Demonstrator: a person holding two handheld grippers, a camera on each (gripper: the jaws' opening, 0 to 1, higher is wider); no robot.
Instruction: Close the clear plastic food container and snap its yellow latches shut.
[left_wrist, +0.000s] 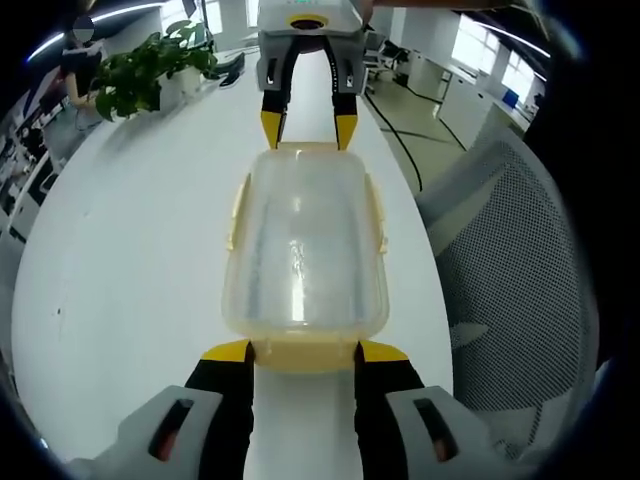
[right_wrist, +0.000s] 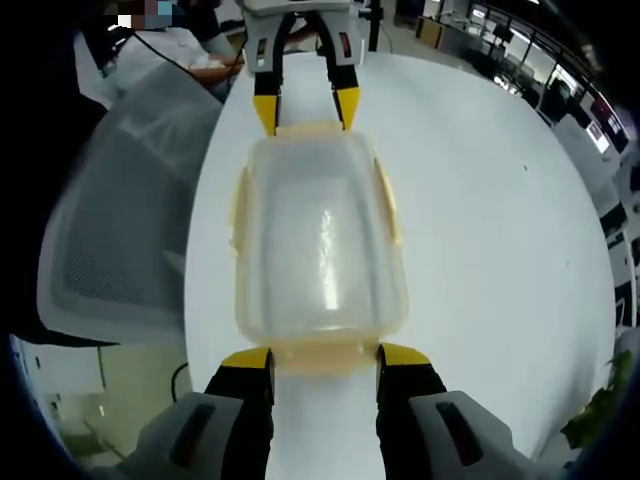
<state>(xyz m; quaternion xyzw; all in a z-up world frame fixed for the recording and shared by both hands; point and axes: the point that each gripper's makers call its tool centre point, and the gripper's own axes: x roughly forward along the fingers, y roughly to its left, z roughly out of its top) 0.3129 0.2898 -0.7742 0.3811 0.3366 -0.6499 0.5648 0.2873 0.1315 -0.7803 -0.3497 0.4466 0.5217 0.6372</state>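
The clear plastic container (left_wrist: 305, 240) lies lid-on along the middle of the white table (left_wrist: 130, 260), with pale yellow latches on its long sides (left_wrist: 238, 210) and ends. My left gripper (left_wrist: 307, 352) stands open, its yellow-tipped jaws either side of the near end latch (left_wrist: 305, 362). At the far end the right gripper (left_wrist: 308, 128) faces me, open, tips at the container's rim. In the right gripper view the container (right_wrist: 320, 240) sits between my open right gripper (right_wrist: 325, 357) and the left gripper (right_wrist: 305, 108). I cannot tell whether the latches are snapped down.
A grey mesh chair (left_wrist: 510, 260) stands close to the table's edge, also seen as the chair (right_wrist: 130, 220). A potted plant (left_wrist: 150, 65) sits on the table's far corner. A seated person (right_wrist: 175, 50) is behind the chair. Wide bare table surface (right_wrist: 500, 230) lies beside the container.
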